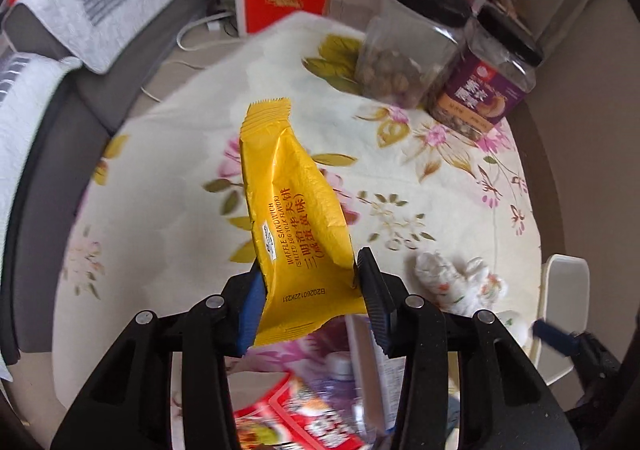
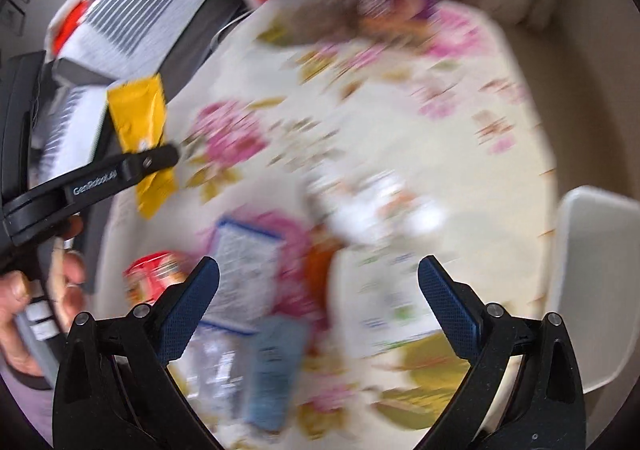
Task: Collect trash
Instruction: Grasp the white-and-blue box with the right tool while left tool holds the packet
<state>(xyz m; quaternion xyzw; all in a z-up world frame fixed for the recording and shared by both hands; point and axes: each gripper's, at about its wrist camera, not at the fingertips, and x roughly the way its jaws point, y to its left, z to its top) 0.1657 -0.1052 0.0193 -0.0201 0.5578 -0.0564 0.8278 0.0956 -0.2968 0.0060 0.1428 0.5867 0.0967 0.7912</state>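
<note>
Above the table (image 1: 192,154), the left gripper (image 1: 312,290) is pinching a yellow wrapper (image 1: 288,210) by its edge, risking slippage; the right gripper (image 2: 318,290) is hanging open, empty.

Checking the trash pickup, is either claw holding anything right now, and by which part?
The left claw grips the yellow wrapper near its lower end. The right claw is open, holding nothing.
</note>
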